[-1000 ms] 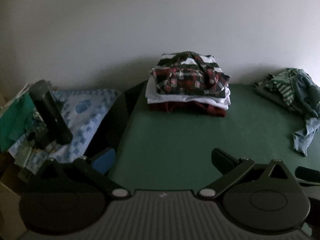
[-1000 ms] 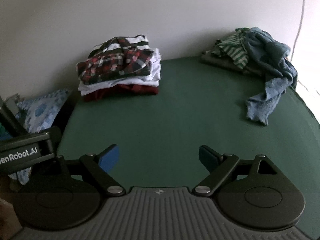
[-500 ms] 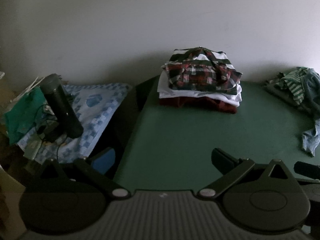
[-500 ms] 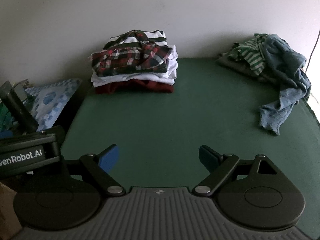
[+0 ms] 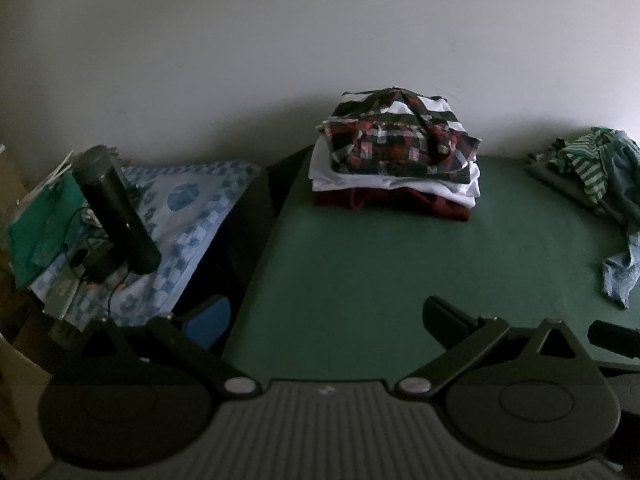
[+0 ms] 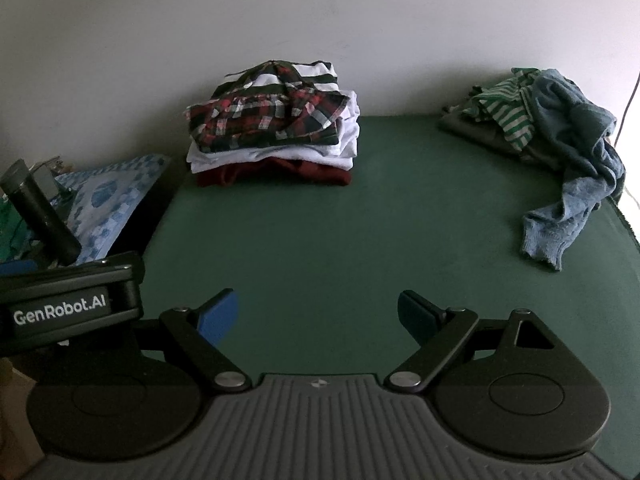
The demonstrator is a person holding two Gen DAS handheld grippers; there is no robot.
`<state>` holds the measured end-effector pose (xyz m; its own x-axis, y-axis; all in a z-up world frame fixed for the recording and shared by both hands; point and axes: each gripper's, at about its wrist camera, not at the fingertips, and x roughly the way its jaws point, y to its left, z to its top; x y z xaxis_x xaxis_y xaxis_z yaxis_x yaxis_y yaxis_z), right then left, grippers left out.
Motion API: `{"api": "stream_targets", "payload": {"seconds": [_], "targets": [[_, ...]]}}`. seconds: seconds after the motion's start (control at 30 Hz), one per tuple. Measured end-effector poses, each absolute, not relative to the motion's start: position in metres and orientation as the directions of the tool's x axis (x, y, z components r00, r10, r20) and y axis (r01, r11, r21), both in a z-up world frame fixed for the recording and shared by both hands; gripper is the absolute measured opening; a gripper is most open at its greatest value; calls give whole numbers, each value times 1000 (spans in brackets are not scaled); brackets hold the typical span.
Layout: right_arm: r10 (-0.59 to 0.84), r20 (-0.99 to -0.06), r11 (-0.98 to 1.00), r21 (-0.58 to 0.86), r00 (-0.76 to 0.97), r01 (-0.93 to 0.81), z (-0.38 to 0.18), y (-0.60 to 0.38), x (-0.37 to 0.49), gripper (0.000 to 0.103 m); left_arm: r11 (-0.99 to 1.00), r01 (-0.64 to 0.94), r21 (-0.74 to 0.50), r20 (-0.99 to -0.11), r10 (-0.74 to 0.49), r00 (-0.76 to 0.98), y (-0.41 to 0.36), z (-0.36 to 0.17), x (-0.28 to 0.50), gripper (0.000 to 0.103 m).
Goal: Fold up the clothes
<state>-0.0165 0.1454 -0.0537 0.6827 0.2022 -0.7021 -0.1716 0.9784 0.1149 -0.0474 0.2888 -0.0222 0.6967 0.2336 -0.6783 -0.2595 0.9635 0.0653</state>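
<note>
While both claws hang wide open and empty over the green counter (image 6: 320, 240), left claw (image 5: 326, 316) and right claw (image 6: 318, 312), the unfolded heap (image 6: 560, 148) waits at the far right, well apart from the folded stack (image 6: 276, 136). Best lift one garment alone, by its edges, onto bare counter.

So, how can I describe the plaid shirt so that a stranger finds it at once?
On the green table, find the folded stack by the wall. The plaid shirt lies near its top, checked red, white and dark, above plain white and maroon layers.
</note>
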Motion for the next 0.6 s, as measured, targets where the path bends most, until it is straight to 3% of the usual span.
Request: {"api": "stream_targets", "payload": {"seconds": [0.6], "targets": [[186,-690,982,113,700,-150,-58,139,-15,89,970,-234,68,-673,218,706,287,-31,-38,103]]}}
